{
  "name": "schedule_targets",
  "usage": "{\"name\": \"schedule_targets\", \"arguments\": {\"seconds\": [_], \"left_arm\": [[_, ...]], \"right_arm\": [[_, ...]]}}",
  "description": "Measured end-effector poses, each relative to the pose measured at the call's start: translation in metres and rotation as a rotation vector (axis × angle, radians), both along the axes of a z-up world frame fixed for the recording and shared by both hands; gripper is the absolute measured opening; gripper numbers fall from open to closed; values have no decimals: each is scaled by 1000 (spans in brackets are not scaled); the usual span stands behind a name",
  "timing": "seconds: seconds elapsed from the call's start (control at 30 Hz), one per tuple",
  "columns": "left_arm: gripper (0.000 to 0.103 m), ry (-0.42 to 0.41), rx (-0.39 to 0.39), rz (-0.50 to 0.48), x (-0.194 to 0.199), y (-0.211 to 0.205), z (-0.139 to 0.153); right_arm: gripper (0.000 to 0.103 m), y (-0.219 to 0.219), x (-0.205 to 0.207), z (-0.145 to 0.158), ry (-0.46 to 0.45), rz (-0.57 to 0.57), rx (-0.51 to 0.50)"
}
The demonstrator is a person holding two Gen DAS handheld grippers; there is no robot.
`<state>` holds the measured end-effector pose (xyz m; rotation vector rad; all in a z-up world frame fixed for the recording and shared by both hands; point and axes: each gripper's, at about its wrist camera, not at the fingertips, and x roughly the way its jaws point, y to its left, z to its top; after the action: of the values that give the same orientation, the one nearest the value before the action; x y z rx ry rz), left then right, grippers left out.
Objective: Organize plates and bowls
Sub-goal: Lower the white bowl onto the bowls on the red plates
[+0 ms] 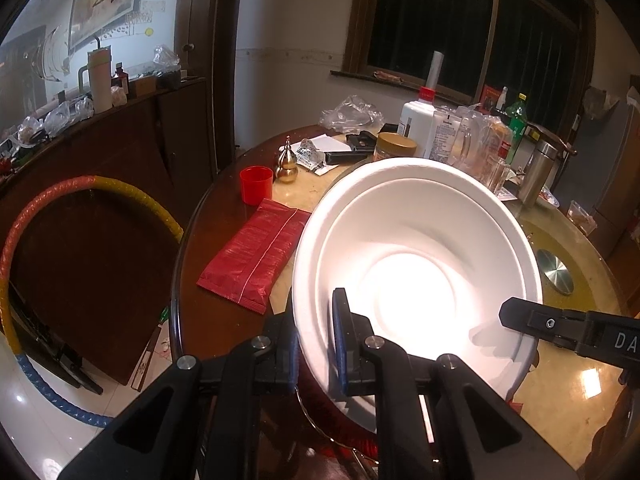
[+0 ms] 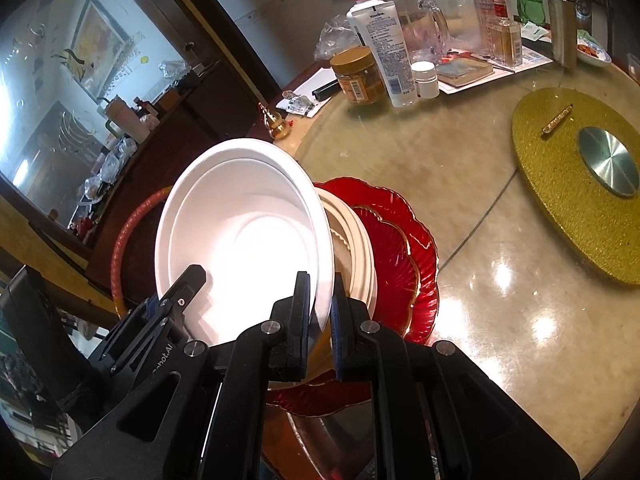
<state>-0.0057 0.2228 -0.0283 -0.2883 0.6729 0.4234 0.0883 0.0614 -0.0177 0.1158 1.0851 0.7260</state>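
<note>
Two nested white bowls (image 1: 416, 248) are held tilted above the table between both grippers. My left gripper (image 1: 316, 344) is shut on the bowls' left rim. My right gripper (image 2: 322, 312) is shut on the opposite rim of the bowls (image 2: 244, 240); its finger also shows in the left wrist view (image 1: 520, 314). Below the bowls sits a stack: a cream plate (image 2: 360, 248) on scalloped red glass plates (image 2: 404, 248). The stack's near side is hidden by the gripper.
A gold lazy-susan disc (image 2: 560, 208) lies at the right. A jar (image 2: 358, 76), lotion bottle (image 2: 384, 52) and glass pitcher (image 2: 424, 28) crowd the far table edge. A red cup (image 1: 256, 184) and red packet (image 1: 256, 256) lie at the left. A hoop (image 1: 24, 240) leans beside the table.
</note>
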Motion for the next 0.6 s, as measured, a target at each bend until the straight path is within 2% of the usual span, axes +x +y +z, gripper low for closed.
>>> {"name": "schedule_targets", "arguments": {"seconds": [0.6], "left_arm": [[14,32,12,2,7,1,2]], "right_arm": [[10,3,0,2,8,8,-26]]}}
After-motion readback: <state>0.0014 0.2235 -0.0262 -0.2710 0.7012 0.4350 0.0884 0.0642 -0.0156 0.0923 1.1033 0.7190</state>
